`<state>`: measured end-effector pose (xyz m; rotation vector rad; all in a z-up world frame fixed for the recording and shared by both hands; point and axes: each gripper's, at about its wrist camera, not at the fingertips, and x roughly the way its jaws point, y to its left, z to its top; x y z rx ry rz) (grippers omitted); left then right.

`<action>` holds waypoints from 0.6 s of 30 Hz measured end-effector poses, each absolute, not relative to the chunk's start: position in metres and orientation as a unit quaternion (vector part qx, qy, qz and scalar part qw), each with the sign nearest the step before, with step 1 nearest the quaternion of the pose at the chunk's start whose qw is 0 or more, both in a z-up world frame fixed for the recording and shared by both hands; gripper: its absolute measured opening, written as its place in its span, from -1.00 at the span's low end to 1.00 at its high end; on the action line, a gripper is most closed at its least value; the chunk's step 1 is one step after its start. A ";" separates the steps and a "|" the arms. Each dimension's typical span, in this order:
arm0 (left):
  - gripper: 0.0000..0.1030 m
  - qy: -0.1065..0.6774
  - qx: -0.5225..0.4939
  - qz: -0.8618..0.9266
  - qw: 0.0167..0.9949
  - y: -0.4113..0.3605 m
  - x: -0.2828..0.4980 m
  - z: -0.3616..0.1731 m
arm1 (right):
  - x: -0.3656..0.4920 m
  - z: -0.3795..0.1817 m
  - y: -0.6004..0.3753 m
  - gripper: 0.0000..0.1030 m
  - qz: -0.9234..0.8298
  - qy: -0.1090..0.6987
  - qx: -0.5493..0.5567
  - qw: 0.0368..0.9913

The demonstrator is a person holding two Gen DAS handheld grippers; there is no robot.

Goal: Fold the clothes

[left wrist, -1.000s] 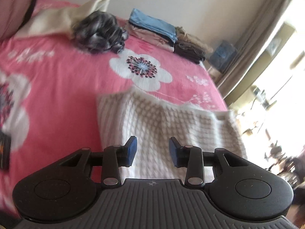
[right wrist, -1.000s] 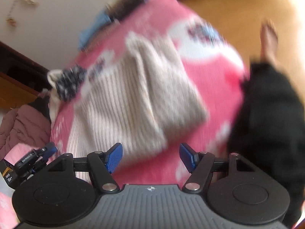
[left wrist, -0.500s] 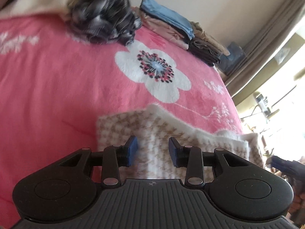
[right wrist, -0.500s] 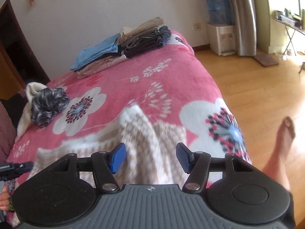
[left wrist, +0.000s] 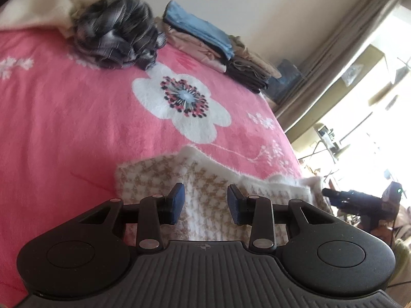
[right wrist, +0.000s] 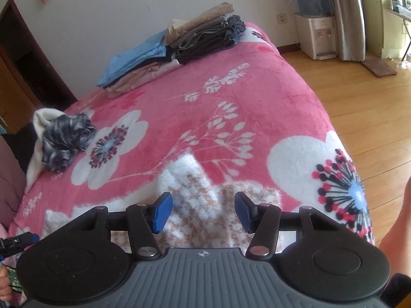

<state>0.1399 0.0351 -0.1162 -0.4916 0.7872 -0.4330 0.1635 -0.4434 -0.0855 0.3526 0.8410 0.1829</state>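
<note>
Left gripper (left wrist: 205, 202) pitched downward, jaws partly apart, pads clear of contact; right gripper (right wrist: 203, 211) pitched downward, jaws wider and closing, nothing pinched.

Pink floral bed (right wrist: 269, 97) bears houndstooth sweater (right wrist: 205, 205), folded stacks (right wrist: 179, 43).

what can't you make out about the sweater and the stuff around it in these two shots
- Near part of the houndstooth sweater: both wrist views, hidden behind each hand-held gripper's black body.
- Whether the left hand-held gripper or right hand-held gripper, whose jaws are closing, touches it: unclear.
- Window area: left wrist view, overexposed.
- Crumpled grey garment: type unreadable.
</note>
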 end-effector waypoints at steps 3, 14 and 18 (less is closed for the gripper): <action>-0.31 0.376 -0.214 -0.193 0.880 0.028 0.143 -0.119 | 0.160 -0.088 -0.444 0.11 0.082 0.409 0.176 0.892; -0.86 0.350 -0.175 -0.148 0.908 0.011 0.145 -0.126 | 0.160 -0.102 -0.442 -0.72 0.057 0.417 0.205 0.883; -0.90 0.320 -0.188 -0.122 0.920 0.016 0.134 -0.113 | 0.149 -0.091 -0.437 -0.81 0.046 0.387 0.199 0.899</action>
